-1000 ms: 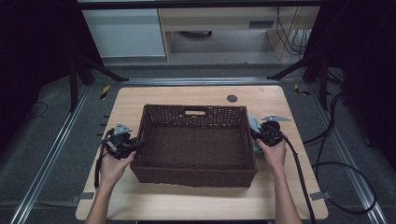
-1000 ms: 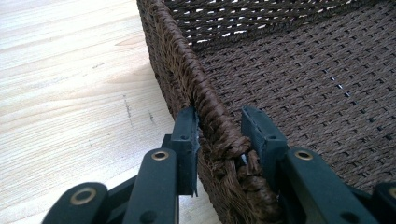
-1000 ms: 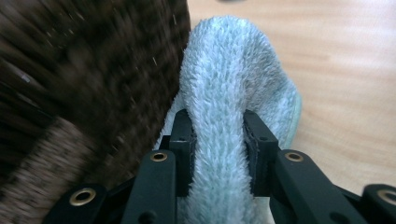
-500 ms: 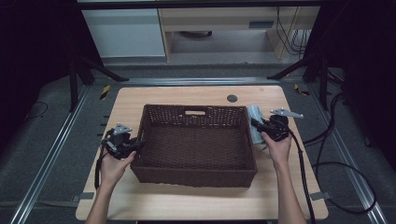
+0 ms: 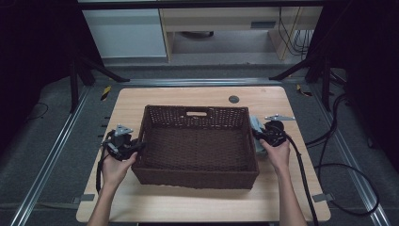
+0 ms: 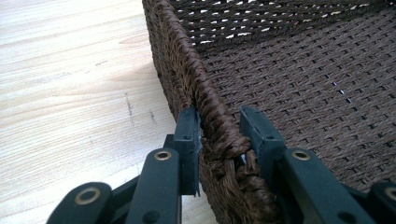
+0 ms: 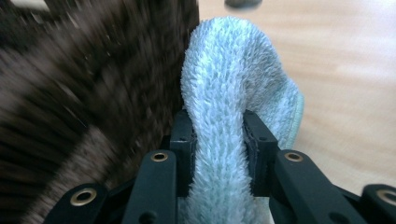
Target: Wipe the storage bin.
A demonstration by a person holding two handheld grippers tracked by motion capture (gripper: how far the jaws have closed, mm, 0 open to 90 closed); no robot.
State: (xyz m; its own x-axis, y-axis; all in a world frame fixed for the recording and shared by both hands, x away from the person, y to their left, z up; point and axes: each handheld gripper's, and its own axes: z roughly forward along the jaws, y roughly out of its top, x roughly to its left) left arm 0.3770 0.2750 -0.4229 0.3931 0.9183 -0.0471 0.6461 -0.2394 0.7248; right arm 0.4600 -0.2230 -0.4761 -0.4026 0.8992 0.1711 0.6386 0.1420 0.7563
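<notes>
At the middle of the desk point(image 5: 141, 106) sits a dark woven basket point(image 5: 197, 141), empty inside as far as the high view shows. At its nine o'clock side the left hand-held gripper point(image 6: 219, 135) straddles the braided rim, one jaw outside the wall and one inside, closed on it or nearly so, steadying the basket. At three o'clock the right hand-held gripper point(image 7: 217, 135) is clamped on a pale blue-green fluffy cloth point(image 7: 229, 93), which hangs just outside the basket's right wall point(image 5: 256, 136), close against the weave. By my reading the pickup is done and the basket is braced; what remains is carrying the cloth over the rim, lowering it onto the basket floor and letting go.
</notes>
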